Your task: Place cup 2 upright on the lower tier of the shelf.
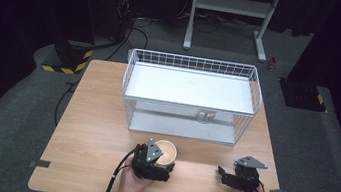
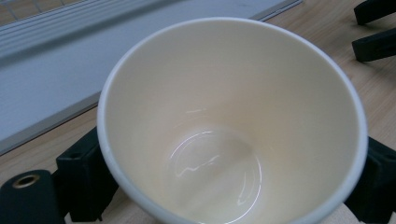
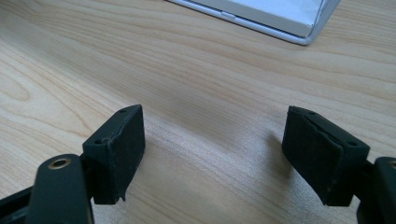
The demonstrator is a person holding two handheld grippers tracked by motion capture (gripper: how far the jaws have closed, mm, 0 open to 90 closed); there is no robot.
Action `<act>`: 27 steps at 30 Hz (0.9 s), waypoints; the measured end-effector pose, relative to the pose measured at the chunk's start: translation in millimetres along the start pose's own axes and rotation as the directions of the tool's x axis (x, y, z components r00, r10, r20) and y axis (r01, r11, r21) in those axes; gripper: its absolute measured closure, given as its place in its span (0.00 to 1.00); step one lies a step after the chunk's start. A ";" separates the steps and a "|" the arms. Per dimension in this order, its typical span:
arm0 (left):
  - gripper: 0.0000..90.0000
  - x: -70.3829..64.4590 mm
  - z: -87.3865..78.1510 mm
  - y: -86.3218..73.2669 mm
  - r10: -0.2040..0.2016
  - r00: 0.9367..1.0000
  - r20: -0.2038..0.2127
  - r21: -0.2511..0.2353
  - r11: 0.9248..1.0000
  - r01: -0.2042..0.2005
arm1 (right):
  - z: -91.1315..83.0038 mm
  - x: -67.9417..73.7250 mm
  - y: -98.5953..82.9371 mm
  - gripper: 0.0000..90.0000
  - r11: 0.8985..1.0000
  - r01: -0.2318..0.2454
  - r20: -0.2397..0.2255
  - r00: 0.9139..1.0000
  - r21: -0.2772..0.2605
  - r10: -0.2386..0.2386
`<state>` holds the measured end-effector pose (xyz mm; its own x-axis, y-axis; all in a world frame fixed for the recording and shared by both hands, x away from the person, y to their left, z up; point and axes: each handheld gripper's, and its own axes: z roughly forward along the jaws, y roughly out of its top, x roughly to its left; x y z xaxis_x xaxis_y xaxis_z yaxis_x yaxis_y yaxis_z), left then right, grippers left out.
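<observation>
left gripper (image 1: 163, 164) pinching paper cup (image 1: 166, 152), likely empty | right gripper (image 1: 222, 174) resting spread | keeping cup level while lifting toward wire basket (image 1: 256, 85)

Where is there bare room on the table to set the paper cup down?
The left claw grips the paper cup. Bare wood lies left of the wire rack, from the table's left edge to the rack. More lies between the cup and the open right claw. The strip between cup and rack front is tight.
</observation>
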<state>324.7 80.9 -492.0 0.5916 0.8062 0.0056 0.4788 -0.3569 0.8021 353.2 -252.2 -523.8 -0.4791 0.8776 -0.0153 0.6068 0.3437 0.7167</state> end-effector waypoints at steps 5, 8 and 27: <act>0.10 1.4 -0.8 5.0 0.004 1.000 -0.013 0.001 1.000 -0.004 | 0.0 0.0 0.0 0.24 1.000 0.000 0.000 1.000 0.000 0.000; 0.10 3.3 -0.2 8.1 0.003 1.000 -0.018 0.002 1.000 -0.003 | 0.0 0.0 0.0 0.24 1.000 0.000 0.000 1.000 0.000 0.000; 0.10 28.6 8.0 29.5 -0.029 0.997 -0.075 0.010 1.000 0.030 | 0.0 0.1 0.0 0.24 1.000 0.000 0.000 1.000 0.000 0.000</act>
<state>360.9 89.7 -472.9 0.5275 0.8491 0.0269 0.5026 -0.3375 0.7959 353.2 -252.1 -523.8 -0.4790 0.8777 -0.0155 0.6069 0.3439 0.7166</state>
